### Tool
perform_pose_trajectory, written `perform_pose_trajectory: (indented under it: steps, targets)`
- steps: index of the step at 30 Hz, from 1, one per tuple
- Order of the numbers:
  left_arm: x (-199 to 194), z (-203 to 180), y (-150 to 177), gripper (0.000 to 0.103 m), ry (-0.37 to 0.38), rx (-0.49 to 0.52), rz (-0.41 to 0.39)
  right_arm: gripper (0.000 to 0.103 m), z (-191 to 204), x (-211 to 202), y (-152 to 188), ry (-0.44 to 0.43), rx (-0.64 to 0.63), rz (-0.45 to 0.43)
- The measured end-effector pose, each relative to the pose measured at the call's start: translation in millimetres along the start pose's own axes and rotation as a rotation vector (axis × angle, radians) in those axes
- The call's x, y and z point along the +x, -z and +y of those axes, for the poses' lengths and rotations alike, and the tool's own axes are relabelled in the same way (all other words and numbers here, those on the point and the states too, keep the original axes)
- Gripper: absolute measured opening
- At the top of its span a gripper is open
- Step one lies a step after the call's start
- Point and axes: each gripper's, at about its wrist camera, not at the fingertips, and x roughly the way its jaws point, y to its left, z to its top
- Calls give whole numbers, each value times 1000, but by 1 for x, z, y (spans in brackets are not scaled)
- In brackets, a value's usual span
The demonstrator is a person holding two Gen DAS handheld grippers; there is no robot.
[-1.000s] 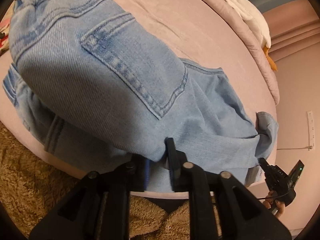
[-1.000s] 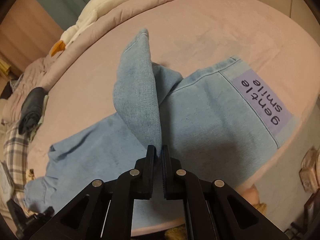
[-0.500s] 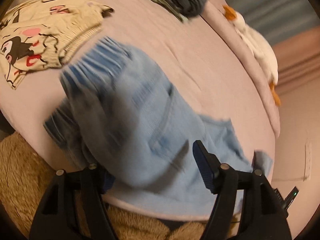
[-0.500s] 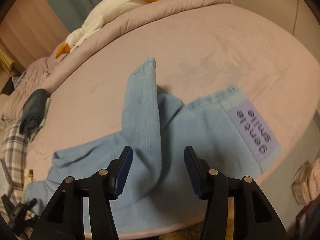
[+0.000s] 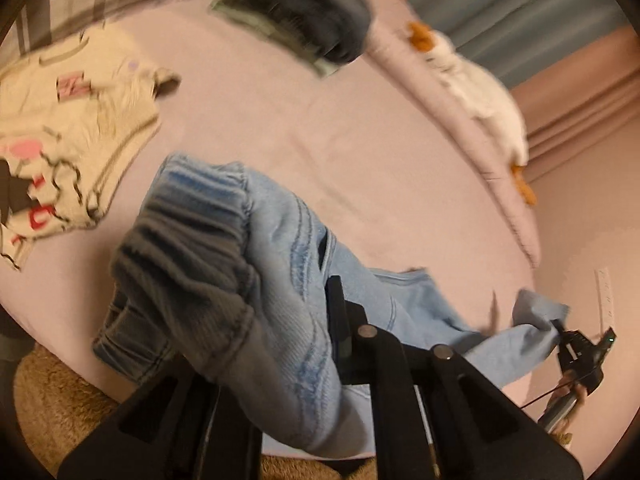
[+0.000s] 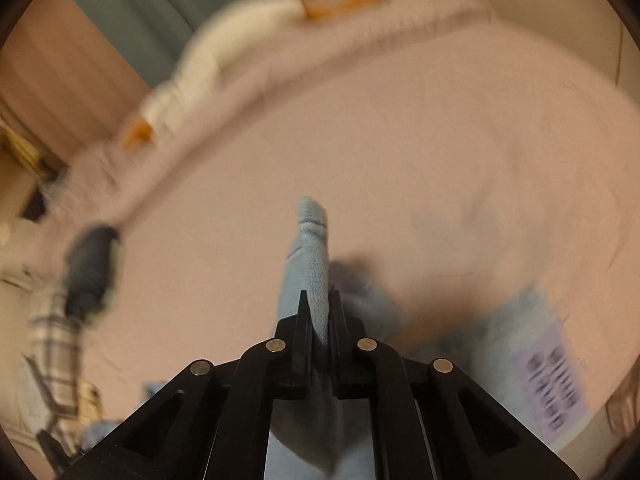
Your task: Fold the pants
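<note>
The pants [image 5: 288, 292] lie along the near edge of the bed [image 5: 320, 128], their waist end bunched over the left tongs [image 5: 316, 320] and a leg end at the right tongs [image 5: 560, 330] (far to the right in the left wrist view). Left of the pants lies a printed garment [image 5: 68, 136]; behind them a folded dark bundle [image 5: 312, 20]. A stuffed toy [image 5: 480, 92] rests on the rolled blanket [image 5: 516, 216] along the far right side. A rug [image 5: 60, 408] lies below the bed's near edge.
</note>
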Motion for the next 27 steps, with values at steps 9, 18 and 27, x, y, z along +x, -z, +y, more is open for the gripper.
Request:
perform_pose_trajectory:
  steps: [9, 18, 27]
  targets:
    - [28, 36, 49, 15, -106, 4, 158, 4, -121, -42, 91, 213, 243, 62]
    - [39, 20, 48, 17, -164, 62, 132, 4, -141, -21, 130, 299, 280, 139]
    - [37, 31, 48, 22, -140, 42, 140, 11, -161, -32, 128, 317, 305, 150]
